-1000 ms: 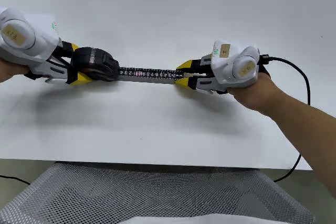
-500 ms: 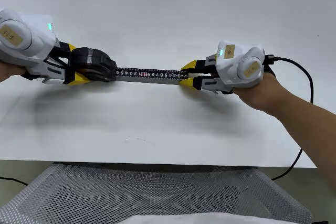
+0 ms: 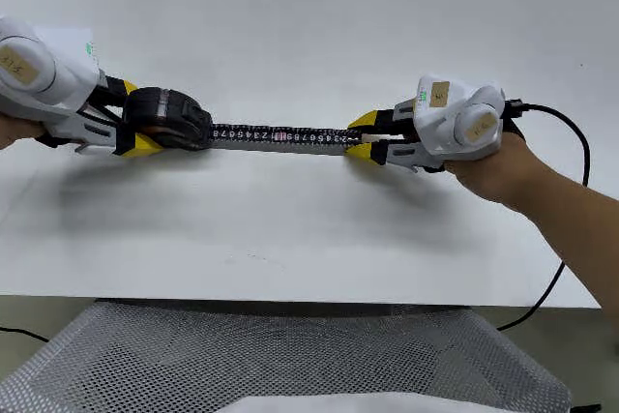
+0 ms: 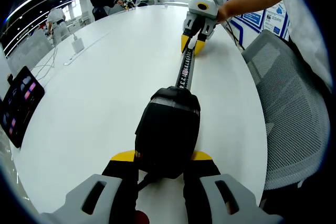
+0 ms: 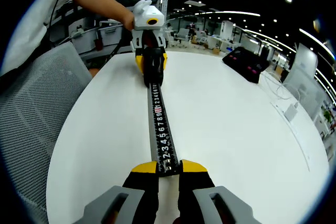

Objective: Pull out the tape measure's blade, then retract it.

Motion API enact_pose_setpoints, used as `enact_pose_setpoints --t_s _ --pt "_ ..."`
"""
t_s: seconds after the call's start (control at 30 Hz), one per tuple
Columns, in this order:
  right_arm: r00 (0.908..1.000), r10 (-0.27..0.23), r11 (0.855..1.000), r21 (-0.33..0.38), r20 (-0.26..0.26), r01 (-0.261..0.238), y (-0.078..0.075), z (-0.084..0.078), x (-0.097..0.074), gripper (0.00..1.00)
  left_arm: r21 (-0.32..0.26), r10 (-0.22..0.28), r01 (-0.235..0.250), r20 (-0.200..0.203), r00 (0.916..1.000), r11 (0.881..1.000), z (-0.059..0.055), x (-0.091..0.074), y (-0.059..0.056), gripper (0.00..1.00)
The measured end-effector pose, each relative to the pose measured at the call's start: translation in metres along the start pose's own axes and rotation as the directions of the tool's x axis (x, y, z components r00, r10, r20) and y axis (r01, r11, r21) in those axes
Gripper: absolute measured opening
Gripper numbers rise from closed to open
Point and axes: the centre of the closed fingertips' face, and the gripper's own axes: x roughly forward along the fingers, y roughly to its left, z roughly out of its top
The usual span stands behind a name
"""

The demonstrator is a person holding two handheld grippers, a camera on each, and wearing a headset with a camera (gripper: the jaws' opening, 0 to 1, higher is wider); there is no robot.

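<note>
**Current state.** The left gripper has its fingers closed on both sides of the black case of the tape measure. The case is at the left of the white worktop, low over it; contact with the surface cannot be confirmed. The right gripper has its fingers nearly closed, pinching the free end of the blade. The blade spans straight between the two grippers, just above the worktop.

**Step in hand (judged).** Blade extension; retraction is not yet done.

**Procedure.**
1. Hold the case steady with its mouth pointing at the right gripper.
2. Pull in line with the blade. A sideways or twisting pull is likely to kink it or drag it out of the pinch.
3. Maintain the pinch at the end hook. If it slips, the spring would probably snap the blade back.
4. To retract, guide the end back towards the case under tension; do not release it at full reach.

**Markings.** In the right gripper view the blade reads 2 to 9 upwards from the fingers, followed by a red mark. No brand is legible on the case. The tan stickers on the gripper housings carry marks too small to read
</note>
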Motion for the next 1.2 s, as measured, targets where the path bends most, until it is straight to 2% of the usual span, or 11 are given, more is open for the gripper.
enact_pose_setpoints --t_s 0.6,0.87,1.2 --pt "0.9995 -0.007 1.000 -0.002 -0.030 0.007 -0.004 -0.013 -0.021 0.09 -0.002 0.000 0.000 0.000 1.0000 1.000 0.000 -0.001 0.000 0.28" --pt "0.9991 -0.009 1.000 0.013 -0.042 0.010 -0.004 -0.024 -0.026 0.09 0.002 -0.003 0.003 -0.003 1.0000 1.000 0.000 -0.001 -0.001 0.28" --pt "0.9976 -0.025 0.999 0.022 -0.065 0.027 -0.006 -0.037 -0.041 0.09 0.004 -0.005 0.005 -0.003 1.0000 1.000 0.002 0.000 -0.001 0.28"
